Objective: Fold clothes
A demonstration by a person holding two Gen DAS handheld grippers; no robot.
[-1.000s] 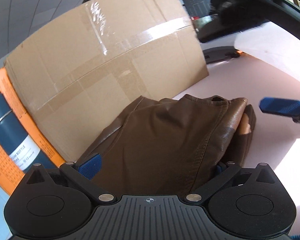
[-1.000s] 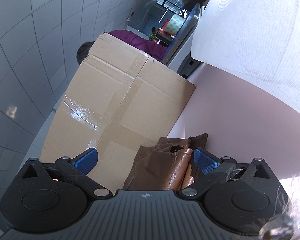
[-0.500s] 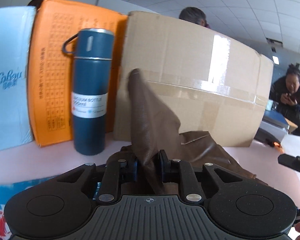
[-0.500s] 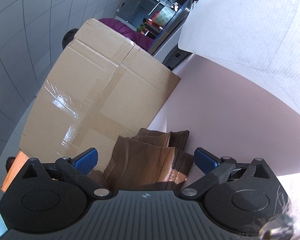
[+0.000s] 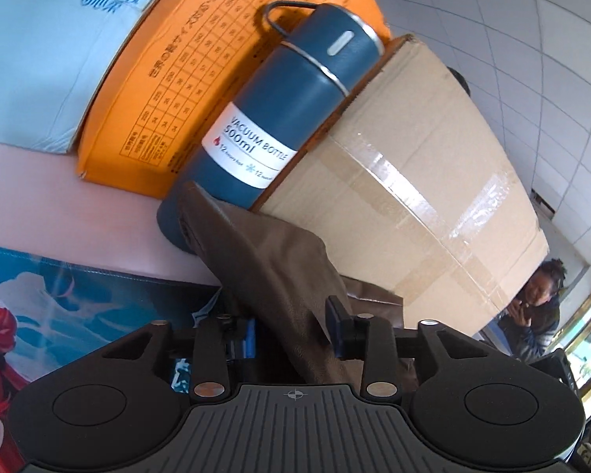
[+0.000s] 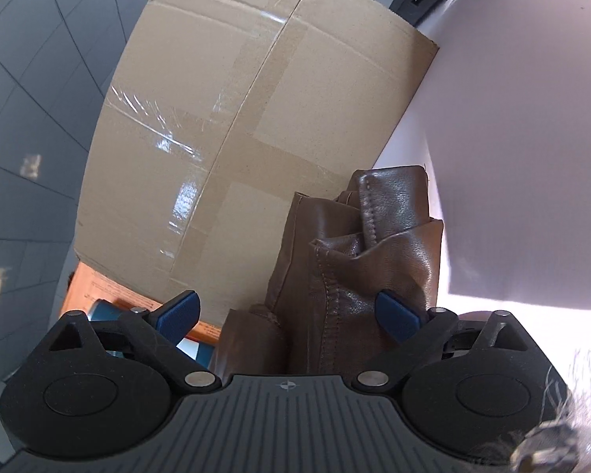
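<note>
A brown leather garment (image 6: pixel 354 244) lies folded on the pink table (image 6: pixel 512 138) against a big cardboard box (image 6: pixel 236 118). My right gripper (image 6: pixel 287 313) hangs over its near end. Its jaws are closing, still wide, with the folded leather between them and the left pad clear of it. In the left wrist view a flap of the garment (image 5: pixel 264 260) rises between the jaws of my left gripper (image 5: pixel 293 331). Those jaws are opening and no longer pinch the flap. The rest of the garment is hidden behind the gripper body.
A dark blue vacuum bottle (image 5: pixel 279 118) stands just beyond the flap, beside the cardboard box (image 5: pixel 394 181) and in front of an orange box (image 5: pixel 169 79). A pale blue pack (image 5: pixel 39 59) and a printed mat (image 5: pixel 59 303) lie left. A person (image 5: pixel 539 307) sits far right.
My left gripper shut on the flap, lifted it leftwards toward the bottle while rolling, and has now parted its jaws. My right gripper moved in over the garment and its jaws narrowed.
</note>
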